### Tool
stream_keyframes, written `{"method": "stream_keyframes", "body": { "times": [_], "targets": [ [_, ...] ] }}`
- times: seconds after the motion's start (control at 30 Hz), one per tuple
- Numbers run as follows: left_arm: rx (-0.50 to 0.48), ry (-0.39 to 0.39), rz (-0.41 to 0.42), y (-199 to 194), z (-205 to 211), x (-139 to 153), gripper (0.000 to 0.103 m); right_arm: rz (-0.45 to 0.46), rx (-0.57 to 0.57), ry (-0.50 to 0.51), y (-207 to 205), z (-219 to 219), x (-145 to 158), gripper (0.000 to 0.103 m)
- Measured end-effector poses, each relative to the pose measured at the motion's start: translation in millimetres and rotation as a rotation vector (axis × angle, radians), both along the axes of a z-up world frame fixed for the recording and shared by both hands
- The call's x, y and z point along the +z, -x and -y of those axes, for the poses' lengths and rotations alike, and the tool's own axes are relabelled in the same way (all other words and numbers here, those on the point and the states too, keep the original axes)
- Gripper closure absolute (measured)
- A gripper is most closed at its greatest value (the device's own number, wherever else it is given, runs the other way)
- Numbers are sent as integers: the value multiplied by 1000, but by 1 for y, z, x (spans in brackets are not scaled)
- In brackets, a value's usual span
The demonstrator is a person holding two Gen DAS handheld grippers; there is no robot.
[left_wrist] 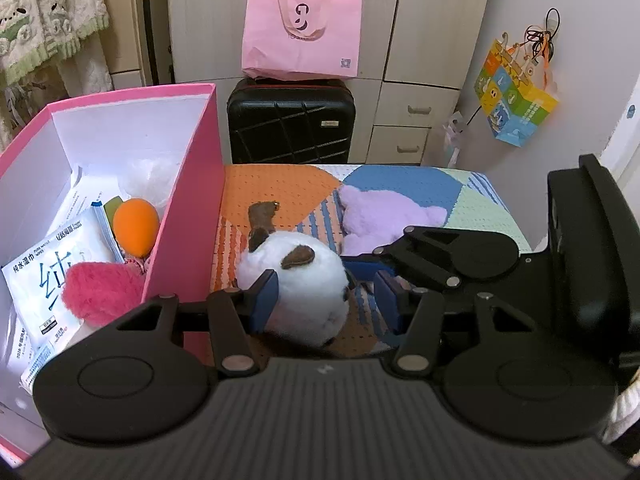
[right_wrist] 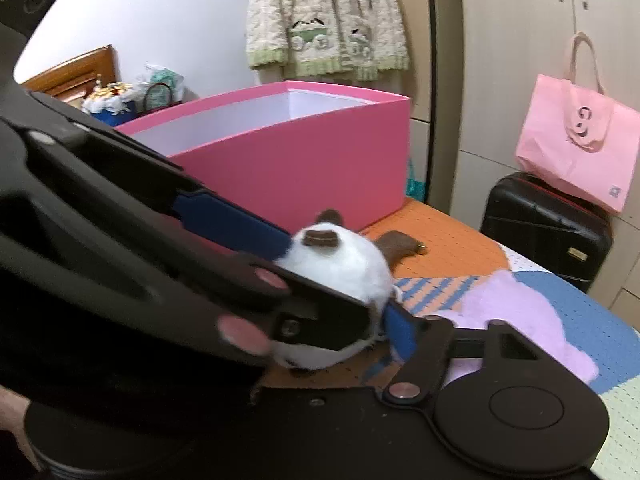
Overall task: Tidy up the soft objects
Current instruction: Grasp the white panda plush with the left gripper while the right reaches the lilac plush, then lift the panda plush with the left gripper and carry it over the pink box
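A round white plush toy [left_wrist: 298, 282] with brown ears lies on the patterned mat [left_wrist: 280, 196], beside the pink box [left_wrist: 192, 200]. My left gripper [left_wrist: 326, 300] is open, its blue pads on either side of the plush; I cannot tell whether they touch it. My right gripper [left_wrist: 366, 266] comes in from the right, close to the plush. In the right wrist view the plush [right_wrist: 340, 264] sits behind the left gripper's body, which hides the right gripper's left finger. A lilac plush [left_wrist: 384, 212] lies behind, also in the right wrist view [right_wrist: 516, 304].
The pink box holds an orange ball [left_wrist: 135, 227], a red fluffy item [left_wrist: 100, 292] and wipes packs [left_wrist: 52, 280]. A black suitcase [left_wrist: 290, 120] with a pink bag [left_wrist: 300, 36] stands beyond the table. A brown tag piece [left_wrist: 262, 214] lies on the mat.
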State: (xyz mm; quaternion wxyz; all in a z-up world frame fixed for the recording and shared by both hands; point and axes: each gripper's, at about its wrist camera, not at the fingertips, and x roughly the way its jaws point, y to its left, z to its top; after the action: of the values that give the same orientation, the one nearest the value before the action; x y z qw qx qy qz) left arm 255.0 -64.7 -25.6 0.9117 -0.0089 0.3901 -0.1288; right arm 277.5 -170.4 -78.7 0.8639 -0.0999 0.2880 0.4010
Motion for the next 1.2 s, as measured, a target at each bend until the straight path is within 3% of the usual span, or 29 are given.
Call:
{"method": "stream_keyframes", "body": {
  "times": [0.13,0.33,0.63,0.97,1.2],
  "targets": [
    [-22,55,-12,2,-1,2,51,-24,-12,-18,3,8,-1,38],
    [-60,71,-22,11,3,3,50,-35,-62,-31,15,15,0,39],
    [-108,113,-26,22,2,-2,45,-120,-140,-142,35,42,-6,39],
    [-156,63,-49,25,13,-16,34,-129,-185,-178,45,50,-9,39],
    [-190,52,-91,32,16,-26,31,-126,-302,-219,72,49,-12,39]
  ]
}}
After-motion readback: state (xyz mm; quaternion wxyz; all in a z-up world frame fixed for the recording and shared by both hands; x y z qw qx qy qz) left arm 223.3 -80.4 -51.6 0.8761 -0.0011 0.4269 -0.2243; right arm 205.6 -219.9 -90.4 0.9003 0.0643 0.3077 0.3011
